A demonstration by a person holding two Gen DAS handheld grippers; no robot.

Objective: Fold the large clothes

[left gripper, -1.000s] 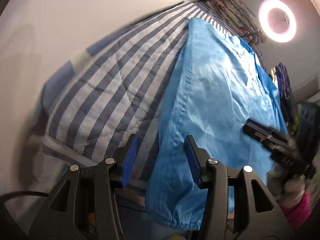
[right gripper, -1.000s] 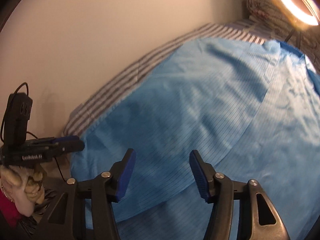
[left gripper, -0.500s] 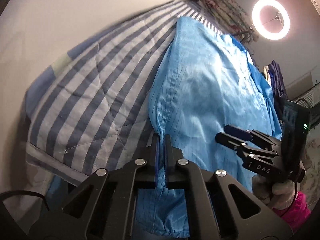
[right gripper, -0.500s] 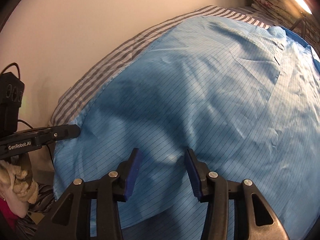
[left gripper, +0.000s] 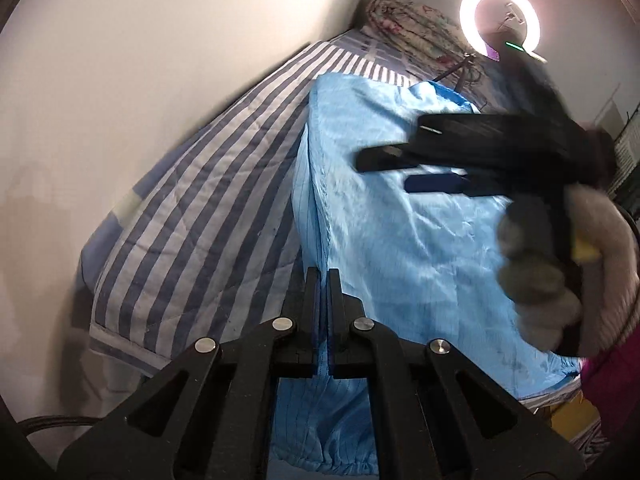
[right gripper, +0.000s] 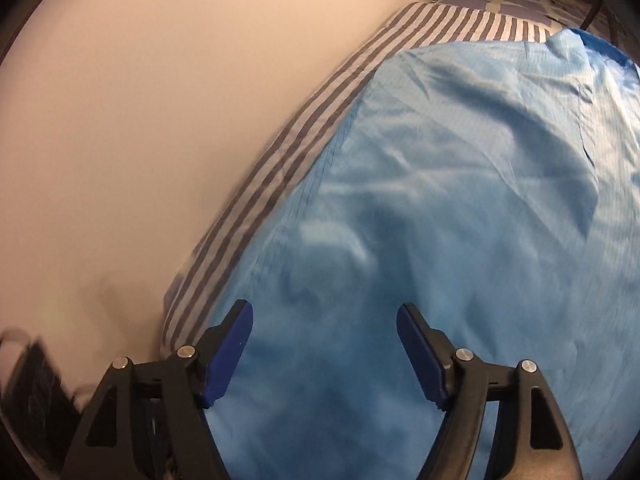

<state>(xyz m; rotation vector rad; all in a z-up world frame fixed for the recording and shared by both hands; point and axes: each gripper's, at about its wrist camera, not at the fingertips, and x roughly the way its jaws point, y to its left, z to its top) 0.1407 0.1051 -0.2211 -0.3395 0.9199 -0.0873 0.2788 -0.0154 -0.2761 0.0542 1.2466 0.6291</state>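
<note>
A large light-blue garment lies spread on a blue-and-white striped quilt. My left gripper is shut on the garment's left edge near its lower end. My right gripper is open, its blue pads over the garment with nothing between them. In the left wrist view the right gripper shows blurred above the cloth, held by a gloved hand.
A pale wall runs along the quilt's left side. A lit ring light and a bundled floral cloth are at the far end. The striped quilt borders the garment in the right wrist view.
My left gripper closed on the garment's edge and stays shut. My right gripper opened wider and moved forward over the cloth, away from the near edge.
</note>
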